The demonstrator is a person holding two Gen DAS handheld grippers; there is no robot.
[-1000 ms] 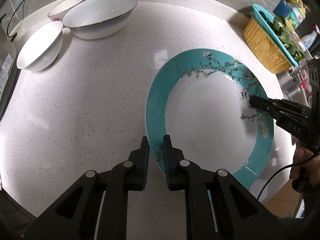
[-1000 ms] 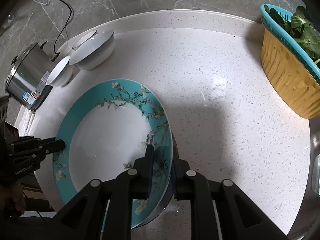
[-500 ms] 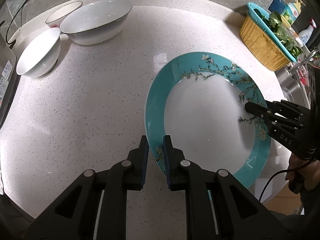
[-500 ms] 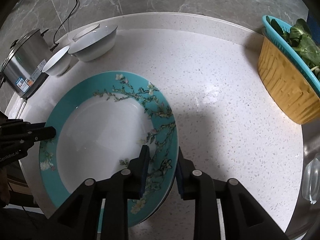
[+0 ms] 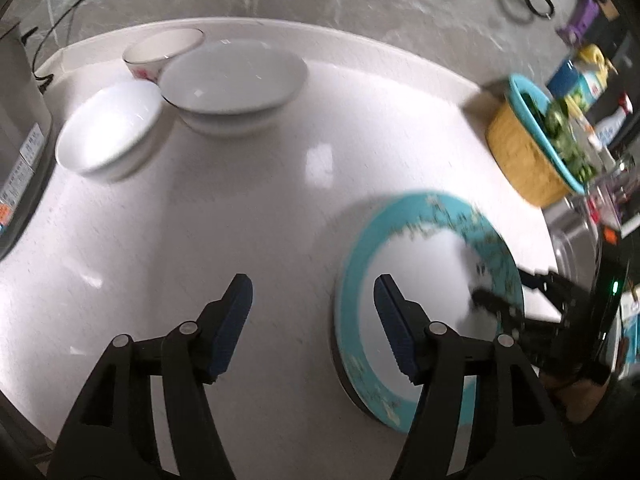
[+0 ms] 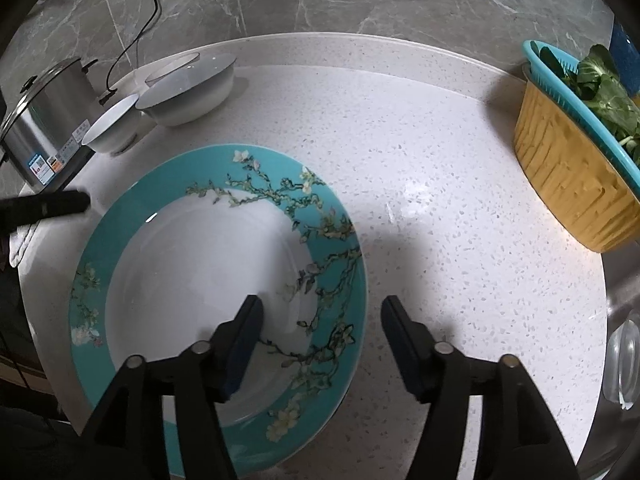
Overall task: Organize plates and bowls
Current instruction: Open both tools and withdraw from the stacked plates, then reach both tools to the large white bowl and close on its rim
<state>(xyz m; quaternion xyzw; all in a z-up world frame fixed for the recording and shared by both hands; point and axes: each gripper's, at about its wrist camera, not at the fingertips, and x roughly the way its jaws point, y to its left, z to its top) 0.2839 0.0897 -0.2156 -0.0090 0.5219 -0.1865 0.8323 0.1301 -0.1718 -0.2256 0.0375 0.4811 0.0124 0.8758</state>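
Note:
A large teal plate (image 6: 192,272) with a white centre and blossom branches lies flat on the speckled white counter (image 6: 420,160). My right gripper (image 6: 320,308) is opening, its jaws astride the plate's right rim without pressing it. My left gripper (image 5: 312,292) is also opening, with nothing between its pads; its right finger hangs over the left rim of the plate (image 5: 420,300). A big white bowl (image 5: 234,80), a smaller white bowl (image 5: 108,132) and a small red-patterned bowl (image 5: 160,52) stand at the back left. The right gripper (image 5: 512,290) shows at the plate's far side.
A steel rice cooker (image 6: 48,120) with its cable stands at the left edge. A yellow basket (image 6: 572,172) holding a teal colander of greens sits at the right. A sink (image 6: 624,320) lies beyond the counter's right edge. Bottles (image 5: 584,76) stand behind the basket.
Both grippers have let go of the plate's rim and opened wide. The left one has lifted and drawn off to the left; the plate now lies flat on the counter.

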